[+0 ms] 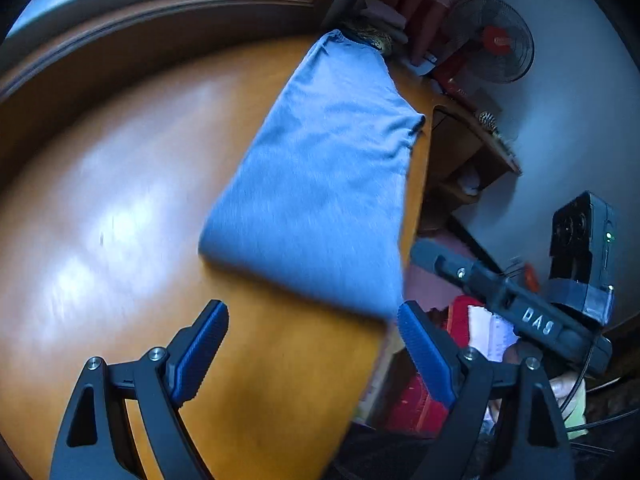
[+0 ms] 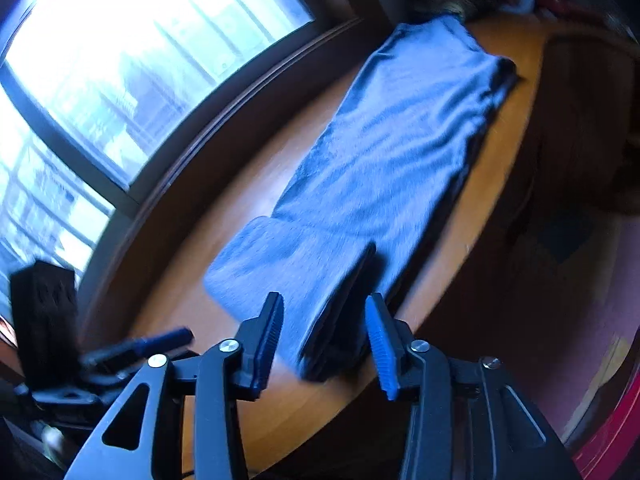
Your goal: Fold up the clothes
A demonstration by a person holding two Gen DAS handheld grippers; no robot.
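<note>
Both grippers are spread open and grip nothing. Our left gripper (image 1: 312, 344) hangs low over the orange-brown wooden worktop (image 1: 120, 208), its two blue ribbed pads wide apart; the near corner of the blue garment (image 1: 328, 184) lies just ahead of it, between the pads as the left wrist view sees it, but we cannot tell whether either pad touches the cloth. Our right gripper (image 2: 324, 334) also stands apart at the jaws, blue pads on either side of the garment's near end, where a dark folded edge hangs at the worktop's rim.

We see the blue garment (image 2: 396, 140) folded into a long narrow strip, lying flat on the worktop (image 2: 248, 208) and running away from us along its right-hand edge. It looks like soft grey-blue knit, lightly wrinkled, with layers showing along one long side. A small flap juts out sideways near the close end in the right wrist view.

From the left wrist view the right gripper (image 1: 520, 300) appears as a black body at the right, off the worktop's edge. Beyond the far end of the garment stand a fan (image 1: 490, 42) with a red hub and a small wooden shelf (image 1: 476, 156) against a pale wall. A large bright window (image 2: 132, 64) in a dark frame runs behind the worktop. Both views are blurred.
</note>
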